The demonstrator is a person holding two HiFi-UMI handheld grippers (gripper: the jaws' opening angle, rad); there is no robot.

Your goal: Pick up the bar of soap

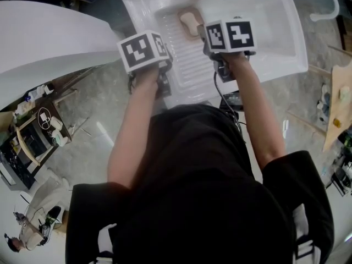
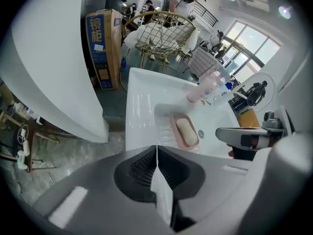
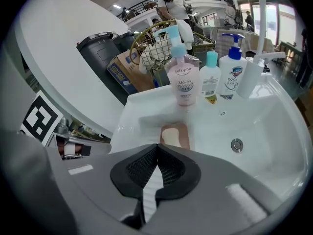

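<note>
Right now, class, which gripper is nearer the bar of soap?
Right. The right gripper hangs just short of the bar of soap, which lies straight beyond its shut jaws. The left gripper is farther back, with the soap ahead and to its right.

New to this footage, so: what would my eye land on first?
A pale soap bar in a pink dish, lying in the white sink. The left hand-held gripper and right hand-held gripper hang shut and empty before it. Pump bottles line the sink's back edge.
</note>
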